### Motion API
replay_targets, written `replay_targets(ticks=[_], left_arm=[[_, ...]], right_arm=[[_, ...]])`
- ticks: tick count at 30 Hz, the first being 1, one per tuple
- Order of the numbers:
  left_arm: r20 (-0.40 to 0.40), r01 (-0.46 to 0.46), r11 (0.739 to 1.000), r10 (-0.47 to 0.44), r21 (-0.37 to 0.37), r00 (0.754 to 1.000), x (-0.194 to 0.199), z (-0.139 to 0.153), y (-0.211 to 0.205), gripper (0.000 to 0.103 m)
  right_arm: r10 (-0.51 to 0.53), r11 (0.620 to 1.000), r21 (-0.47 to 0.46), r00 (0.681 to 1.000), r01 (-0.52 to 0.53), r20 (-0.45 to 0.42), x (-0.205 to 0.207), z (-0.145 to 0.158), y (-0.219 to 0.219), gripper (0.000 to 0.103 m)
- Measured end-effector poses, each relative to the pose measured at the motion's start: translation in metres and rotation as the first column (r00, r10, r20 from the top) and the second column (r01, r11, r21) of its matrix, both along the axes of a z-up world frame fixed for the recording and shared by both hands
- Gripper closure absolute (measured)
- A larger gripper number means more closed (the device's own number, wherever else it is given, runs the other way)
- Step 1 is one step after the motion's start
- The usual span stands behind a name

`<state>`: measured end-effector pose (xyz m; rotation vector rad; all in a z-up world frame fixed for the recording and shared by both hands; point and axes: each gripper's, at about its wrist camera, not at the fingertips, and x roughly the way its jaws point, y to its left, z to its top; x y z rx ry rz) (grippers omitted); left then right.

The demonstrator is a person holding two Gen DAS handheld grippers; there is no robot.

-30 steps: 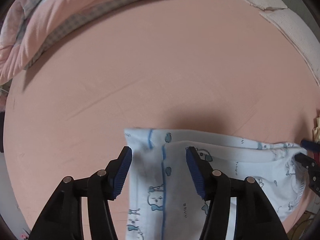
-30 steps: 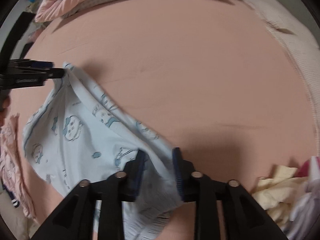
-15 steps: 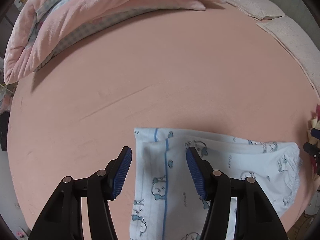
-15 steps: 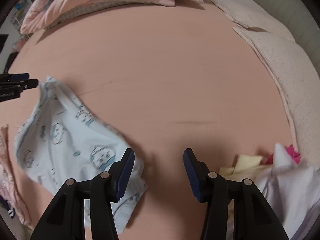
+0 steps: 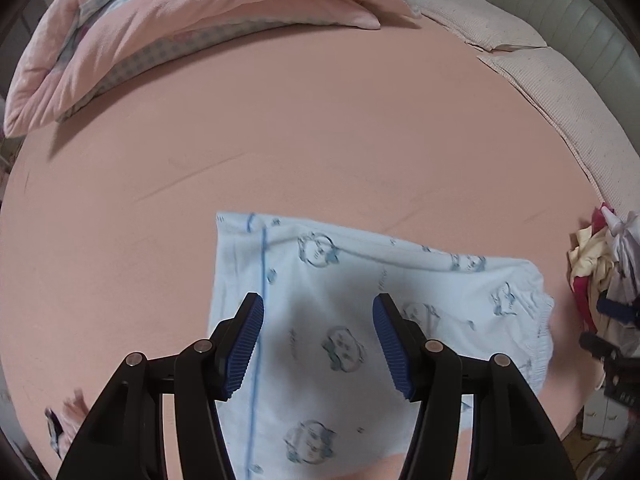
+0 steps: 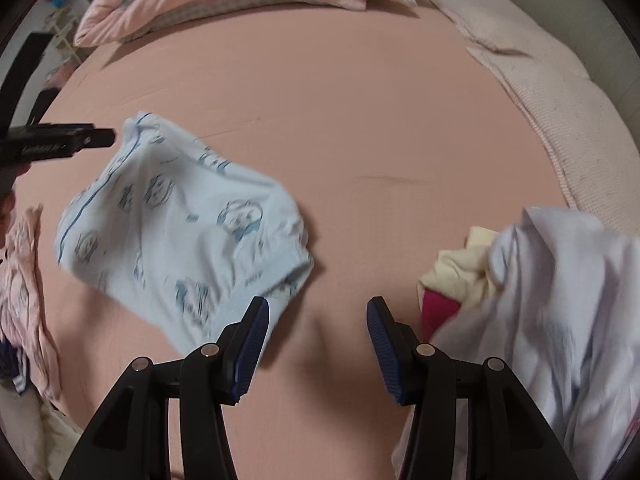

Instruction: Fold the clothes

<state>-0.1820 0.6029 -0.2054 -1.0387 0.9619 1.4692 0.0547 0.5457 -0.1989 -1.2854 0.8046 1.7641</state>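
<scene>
A light blue garment (image 5: 360,304) with cartoon prints and a blue stripe lies folded flat on the pink bed sheet (image 5: 320,128). My left gripper (image 5: 318,344) hovers open just above its near part, holding nothing. In the right wrist view the same blue garment (image 6: 180,224) lies at the left. My right gripper (image 6: 316,350) is open over bare sheet, its left finger beside the garment's elastic edge. The left gripper (image 6: 60,146) shows from the side at the garment's far corner.
A pile of unfolded clothes (image 6: 540,300), white, yellow and magenta, lies at the right. Pink clothing (image 6: 24,280) lies at the left edge. A pink duvet (image 5: 180,20) and a cream blanket (image 5: 560,80) border the far side of the bed.
My right gripper let go of the blue garment, opened and drew back to the right toward the clothes pile. The garment dropped flat. My left gripper rose and backed off.
</scene>
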Motion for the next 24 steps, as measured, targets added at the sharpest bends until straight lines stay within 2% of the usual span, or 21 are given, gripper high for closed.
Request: replay_targets(ticks=[5, 9, 11, 14, 21, 24], left_arm=[[-0.009, -0.017, 1.0, 0.017, 0.001, 1.0, 0.019, 0.003, -0.036, 0.049], [-0.012, -0.031, 1.0, 0.031, 0.004, 0.999, 0.031, 0.005, -0.062, 0.049], [-0.004, -0.039, 0.999, 0.039, 0.01, 0.999, 0.03, 0.006, -0.069, 0.049], [0.009, -0.05, 0.999, 0.049, 0.019, 0.999, 0.029, 0.008, -0.079, 0.049], [0.04, -0.076, 0.996, 0.074, 0.038, 0.996, 0.027, 0.012, -0.104, 0.049], [0.053, -0.087, 0.995, 0.085, 0.047, 0.995, 0.026, 0.013, -0.115, 0.049]], right_arm=[[0.06, 0.998, 0.015, 0.997, -0.06, -0.041, 0.002, 0.001, -0.027, 0.052], [0.059, 0.996, 0.07, 0.998, -0.057, -0.026, 0.014, 0.017, -0.046, 0.052], [0.067, 0.997, 0.054, 0.995, -0.063, -0.069, 0.019, 0.025, -0.053, 0.052], [0.061, 0.997, 0.056, 0.993, -0.055, -0.099, 0.019, 0.031, -0.055, 0.052], [0.059, 0.995, 0.081, 0.993, -0.05, -0.104, 0.017, 0.049, -0.06, 0.052], [0.044, 0.998, 0.06, 0.989, -0.036, -0.142, 0.012, 0.046, -0.06, 0.046]])
